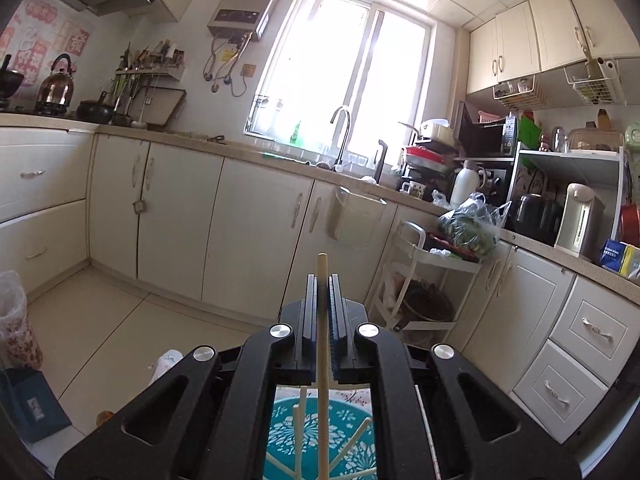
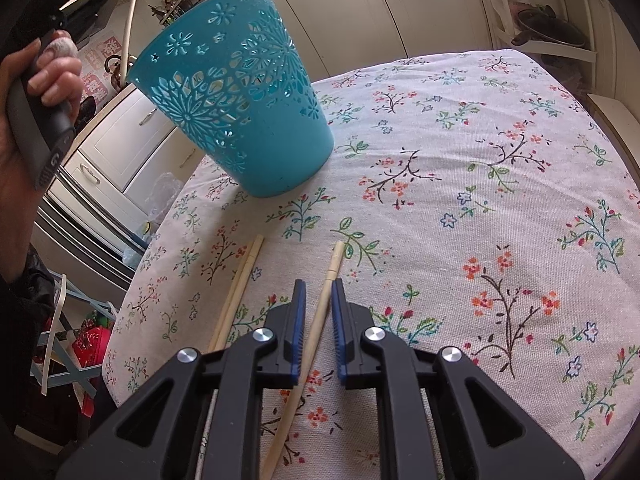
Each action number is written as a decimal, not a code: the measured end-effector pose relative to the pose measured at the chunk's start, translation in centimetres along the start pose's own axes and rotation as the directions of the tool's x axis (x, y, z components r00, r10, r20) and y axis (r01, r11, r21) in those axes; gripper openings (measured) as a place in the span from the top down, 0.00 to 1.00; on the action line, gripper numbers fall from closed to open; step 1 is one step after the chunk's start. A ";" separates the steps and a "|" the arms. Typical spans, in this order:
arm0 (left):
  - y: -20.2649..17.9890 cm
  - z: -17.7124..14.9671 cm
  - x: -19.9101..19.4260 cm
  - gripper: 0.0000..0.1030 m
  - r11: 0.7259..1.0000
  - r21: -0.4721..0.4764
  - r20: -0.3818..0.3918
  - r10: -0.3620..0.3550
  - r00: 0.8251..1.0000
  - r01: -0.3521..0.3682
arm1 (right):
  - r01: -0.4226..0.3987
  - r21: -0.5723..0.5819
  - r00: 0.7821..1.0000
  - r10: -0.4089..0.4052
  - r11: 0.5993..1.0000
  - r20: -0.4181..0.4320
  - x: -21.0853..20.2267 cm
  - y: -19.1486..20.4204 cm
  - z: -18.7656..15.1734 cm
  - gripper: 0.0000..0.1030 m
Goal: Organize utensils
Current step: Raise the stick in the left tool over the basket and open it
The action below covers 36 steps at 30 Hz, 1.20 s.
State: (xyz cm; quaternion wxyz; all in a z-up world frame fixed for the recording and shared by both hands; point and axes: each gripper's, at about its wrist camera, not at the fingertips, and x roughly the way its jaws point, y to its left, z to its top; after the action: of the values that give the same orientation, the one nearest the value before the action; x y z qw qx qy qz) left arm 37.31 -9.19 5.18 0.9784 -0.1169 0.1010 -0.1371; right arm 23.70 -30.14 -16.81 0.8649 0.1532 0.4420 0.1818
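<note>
Now left tool (image 1: 323, 280) pinching chopstick (image 1: 322, 320); right tool (image 2: 319, 286) slightly spread astride table chopstick (image 2: 326, 292).

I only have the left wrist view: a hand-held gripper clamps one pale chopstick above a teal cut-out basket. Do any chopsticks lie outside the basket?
Observer: Yes, three, on the floral tablecloth.
Reviewer: Is the right hand-held gripper on one?
Observer: The right hand-held gripper straddles a single pale wooden chopstick, jaws not closed on it.
Reviewer: The other two?
Observer: That pair of chopsticks lies side by side, left of it.
</note>
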 end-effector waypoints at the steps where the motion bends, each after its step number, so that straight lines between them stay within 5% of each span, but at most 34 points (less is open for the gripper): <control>1: -0.1 0.0 0.0 0.95 1.000 0.001 0.004 0.001 1.000 -0.001 | -0.001 0.001 1.000 0.001 1.000 0.000 0.0 0.0 0.0 0.87; 18: -0.1 0.1 1.3 0.95 1.000 -0.011 0.029 0.019 0.999 -0.018 | -0.007 -0.002 1.000 0.007 1.000 0.000 0.1 0.1 0.0 0.84; 28: -1.2 -4.2 2.0 0.95 0.994 0.109 -0.093 0.015 0.996 -0.005 | -0.008 -0.001 1.000 0.008 1.000 0.000 0.1 0.2 0.0 0.84; 30: -1.4 -5.1 1.7 0.92 0.990 0.141 -0.137 0.011 0.991 0.008 | -0.008 0.000 1.000 0.008 1.000 0.000 0.1 0.2 0.0 0.84; 34: -0.4 -5.7 -1.2 0.56 0.991 0.133 -0.136 0.040 0.990 -0.022 | -0.007 -0.001 1.000 0.007 1.000 0.000 0.1 0.2 0.0 0.84; 36: 0.6 -5.6 -3.5 0.52 0.993 0.108 -0.123 0.056 0.991 -0.042 | -0.006 -0.002 1.000 0.006 1.000 0.000 0.1 0.2 0.0 0.84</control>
State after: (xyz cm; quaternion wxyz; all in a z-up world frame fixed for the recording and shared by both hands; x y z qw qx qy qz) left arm 32.90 -8.77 0.31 0.9779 -0.0540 0.1582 -0.1252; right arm 23.72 -29.92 -16.85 0.8646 0.1537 0.4411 0.1850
